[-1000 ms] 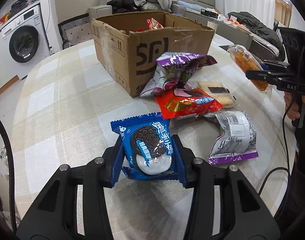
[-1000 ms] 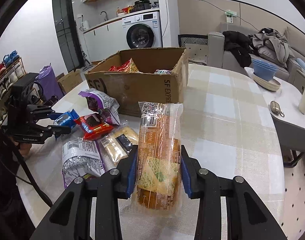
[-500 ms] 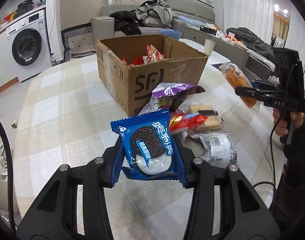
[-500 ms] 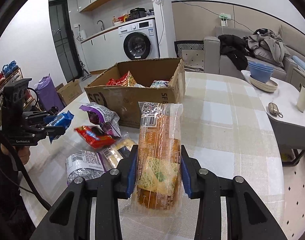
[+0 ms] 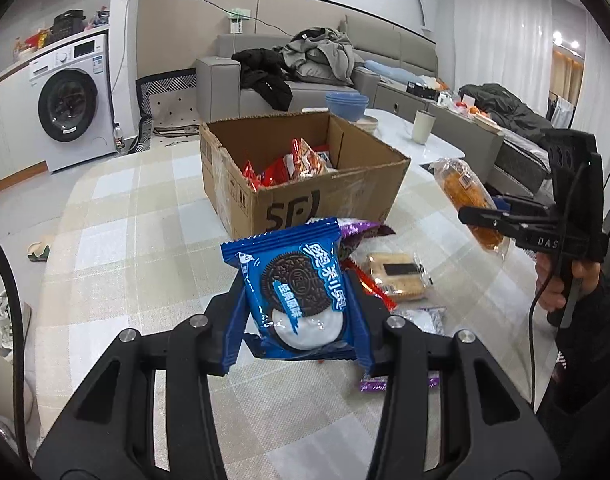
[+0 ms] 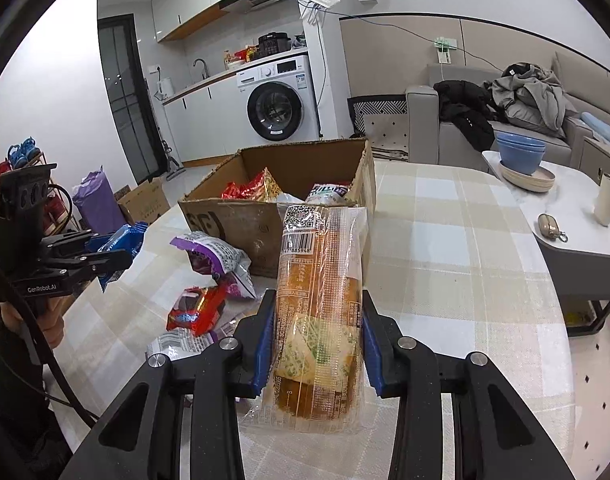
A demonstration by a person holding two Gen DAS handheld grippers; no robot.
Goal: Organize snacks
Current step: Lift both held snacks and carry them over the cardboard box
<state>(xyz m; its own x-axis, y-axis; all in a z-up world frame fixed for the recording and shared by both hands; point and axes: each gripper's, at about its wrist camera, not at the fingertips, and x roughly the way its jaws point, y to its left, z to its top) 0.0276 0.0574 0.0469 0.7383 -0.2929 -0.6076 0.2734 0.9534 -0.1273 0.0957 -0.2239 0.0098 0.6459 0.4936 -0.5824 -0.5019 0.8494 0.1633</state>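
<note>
Carrying both snacks toward the open brown cardboard box (image 5: 305, 184) at 12 o'clock on the checked table (image 5: 145, 240): left gripper (image 5: 297, 336) clamps a blue Oreo cookie packet (image 5: 301, 292), right gripper (image 6: 317, 344) clamps a long clear-wrapped bread loaf (image 6: 319, 300), both held above the tabletop. Best to bring each over the rim, lower among the red packets (image 5: 289, 166) inside, release one at a time; keep clear of the loose purple bag (image 6: 217, 256) at 10 o'clock

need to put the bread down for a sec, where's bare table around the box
Bare checked table lies right of the cardboard box, toward the blue bowls. Bare too left of the box. In front it is crowded: purple bag, red packet, crackers.
</note>
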